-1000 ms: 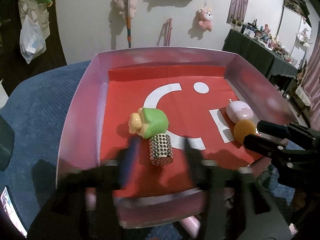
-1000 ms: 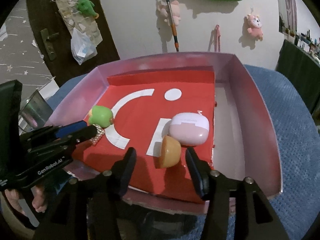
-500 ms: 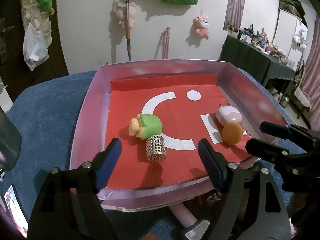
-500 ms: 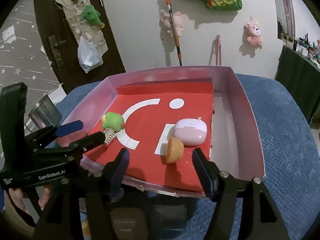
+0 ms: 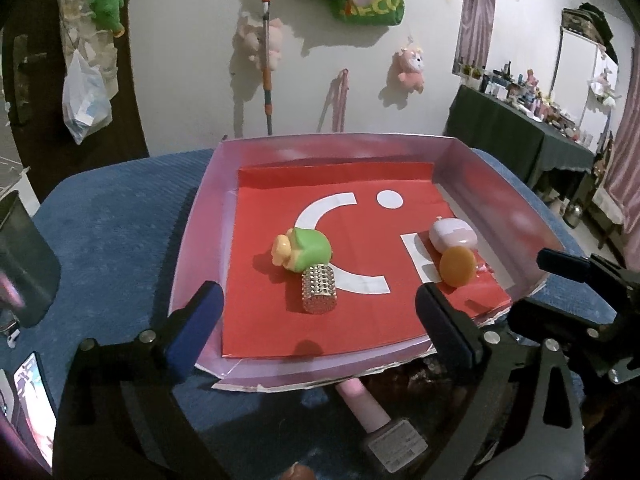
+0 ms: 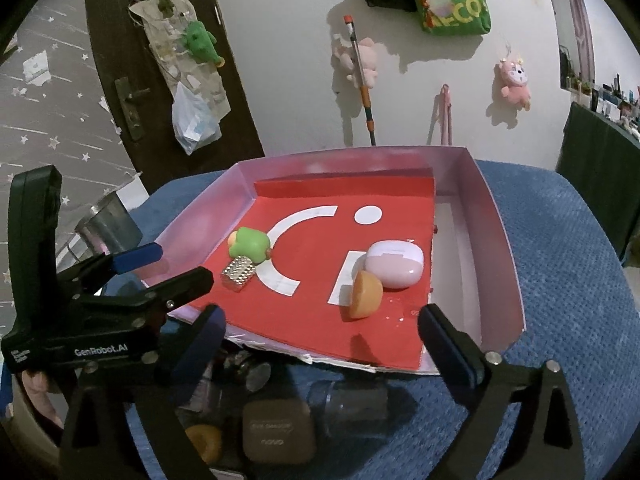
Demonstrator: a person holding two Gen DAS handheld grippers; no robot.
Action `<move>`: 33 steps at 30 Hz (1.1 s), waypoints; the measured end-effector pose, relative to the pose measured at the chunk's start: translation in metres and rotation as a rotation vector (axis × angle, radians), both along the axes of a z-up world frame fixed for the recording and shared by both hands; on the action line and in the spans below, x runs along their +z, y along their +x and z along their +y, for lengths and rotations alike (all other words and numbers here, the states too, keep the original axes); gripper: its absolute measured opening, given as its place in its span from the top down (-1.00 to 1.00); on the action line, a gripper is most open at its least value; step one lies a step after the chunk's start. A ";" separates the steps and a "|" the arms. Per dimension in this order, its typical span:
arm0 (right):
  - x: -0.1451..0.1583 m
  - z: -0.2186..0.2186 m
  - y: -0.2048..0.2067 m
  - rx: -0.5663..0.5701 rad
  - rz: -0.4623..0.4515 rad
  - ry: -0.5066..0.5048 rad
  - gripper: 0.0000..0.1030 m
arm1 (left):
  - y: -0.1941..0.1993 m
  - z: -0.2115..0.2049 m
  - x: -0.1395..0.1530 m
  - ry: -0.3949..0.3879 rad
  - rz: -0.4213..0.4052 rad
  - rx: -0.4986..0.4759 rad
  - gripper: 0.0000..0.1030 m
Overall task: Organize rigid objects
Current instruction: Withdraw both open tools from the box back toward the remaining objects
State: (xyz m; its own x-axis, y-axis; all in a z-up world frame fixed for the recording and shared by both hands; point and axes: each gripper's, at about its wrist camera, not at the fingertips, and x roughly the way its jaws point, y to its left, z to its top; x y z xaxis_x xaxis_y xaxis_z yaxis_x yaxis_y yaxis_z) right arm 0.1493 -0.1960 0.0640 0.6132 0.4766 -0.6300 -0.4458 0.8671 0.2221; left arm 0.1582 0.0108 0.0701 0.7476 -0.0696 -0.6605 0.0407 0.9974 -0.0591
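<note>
A pink box lid (image 5: 200, 216) (image 6: 500, 224) with a red liner holds a green toy (image 5: 308, 250) (image 6: 250, 244), a studded silver cylinder (image 5: 319, 288) (image 6: 239, 273), a pink case (image 5: 454, 235) (image 6: 394, 258) and an orange half-ball (image 5: 457, 266) (image 6: 364, 294). My left gripper (image 5: 318, 316) is open and empty, above the lid's near edge. My right gripper (image 6: 320, 332) is open and empty, also at the near edge. The left gripper shows in the right wrist view (image 6: 160, 268).
Loose items lie on the blue cloth in front of the lid: a pink bottle (image 5: 372, 408), a brown case (image 6: 278, 428), a clear jar (image 6: 352, 408), an orange ring (image 6: 204, 442). A metal cup (image 6: 108, 224) stands left. A phone (image 5: 34, 404) lies at the near left.
Both grippers have pulled back and up from the lid and opened wider. The green toy, cylinder, pink case and orange half-ball stay where they lay.
</note>
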 end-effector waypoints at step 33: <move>0.003 -0.002 -0.038 0.013 -0.033 0.010 -1.00 | -0.044 -0.007 -0.003 0.009 0.013 0.007 -0.91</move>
